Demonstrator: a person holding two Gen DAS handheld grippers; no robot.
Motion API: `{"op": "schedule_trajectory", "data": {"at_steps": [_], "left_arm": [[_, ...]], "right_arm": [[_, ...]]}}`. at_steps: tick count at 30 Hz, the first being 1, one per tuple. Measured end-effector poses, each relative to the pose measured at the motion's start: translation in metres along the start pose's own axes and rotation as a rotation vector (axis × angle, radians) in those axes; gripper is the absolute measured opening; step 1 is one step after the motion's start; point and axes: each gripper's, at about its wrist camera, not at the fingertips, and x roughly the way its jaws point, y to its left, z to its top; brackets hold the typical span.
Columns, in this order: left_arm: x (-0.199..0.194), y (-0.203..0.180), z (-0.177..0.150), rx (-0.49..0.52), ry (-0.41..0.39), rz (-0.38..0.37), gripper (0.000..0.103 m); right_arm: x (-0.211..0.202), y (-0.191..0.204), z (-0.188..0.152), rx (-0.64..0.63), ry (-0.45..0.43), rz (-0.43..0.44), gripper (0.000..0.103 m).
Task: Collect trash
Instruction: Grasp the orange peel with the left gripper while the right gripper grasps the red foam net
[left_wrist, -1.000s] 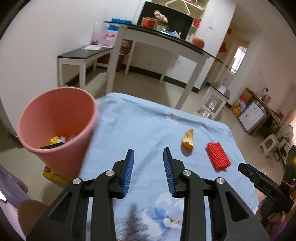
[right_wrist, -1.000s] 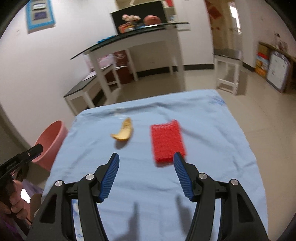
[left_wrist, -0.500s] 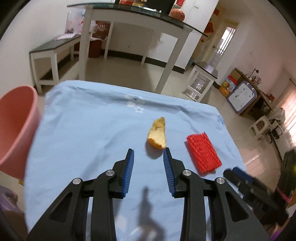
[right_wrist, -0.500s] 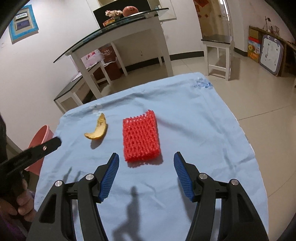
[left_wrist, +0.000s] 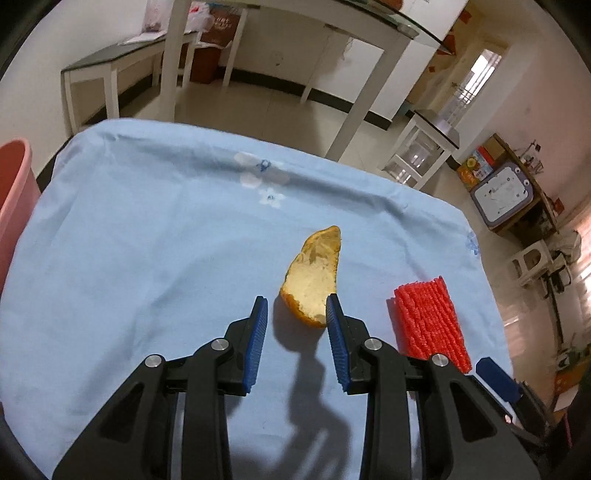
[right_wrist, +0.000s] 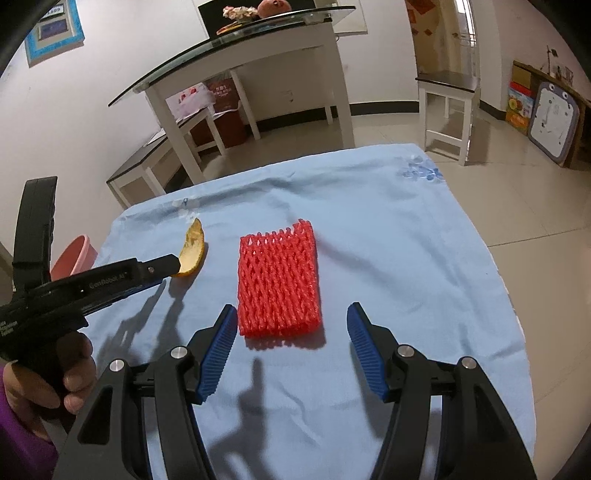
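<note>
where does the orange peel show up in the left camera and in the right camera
Left wrist view: the orange peel lies at center, just ahead of the open left gripper.
Right wrist view: the peel is left of center, at the tip of the left gripper.
Shared landmark: the red foam net, to the peel's right in both.

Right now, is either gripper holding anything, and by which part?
Nothing held. Left gripper is open around the near end of the orange peel; right gripper is open before the red foam net.
</note>
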Motion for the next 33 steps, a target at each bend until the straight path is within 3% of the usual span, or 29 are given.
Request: {"op": "schedule_trajectory", "data": {"at_steps": [1,4,14,18,19,20,23,25,33], "left_arm": [[-0.001,0.0,-0.001,0.008,-0.01,0.002,0.02],[-0.002,0.002,-0.001,0.023,-0.012,0.024,0.004],[-0.049,0.013,-0.017,0.048,-0.082,0.045,0.004],[-0.076,0.026,-0.029,0.043,-0.126,0.063,0.004],[-0.081,0.029,-0.032,0.042,-0.131,0.067,0.004],[-0.087,0.033,-0.035,0.04,-0.138,0.074,0.004],[-0.103,0.047,-0.043,0.037,-0.162,0.101,0.004],[-0.112,0.056,-0.046,0.032,-0.185,0.109,0.004],[-0.145,0.087,-0.053,0.016,-0.271,0.104,0.004]], "right_arm": [[0.003,0.0,0.0,0.0,0.003,0.001,0.061],[0.008,0.0,0.001,0.009,0.01,0.008,0.061],[0.019,-0.009,0.014,0.062,-0.007,0.004,0.061],[0.035,-0.011,0.019,0.071,0.039,-0.027,0.061],[0.038,-0.009,0.02,0.059,0.044,-0.049,0.059],[0.039,-0.007,0.02,0.044,0.047,-0.068,0.041],[0.04,0.002,0.02,0.032,0.062,-0.054,0.015],[0.038,0.013,0.02,-0.005,0.056,-0.077,0.011],[0.018,0.066,0.014,-0.066,0.044,-0.021,0.01]]}}
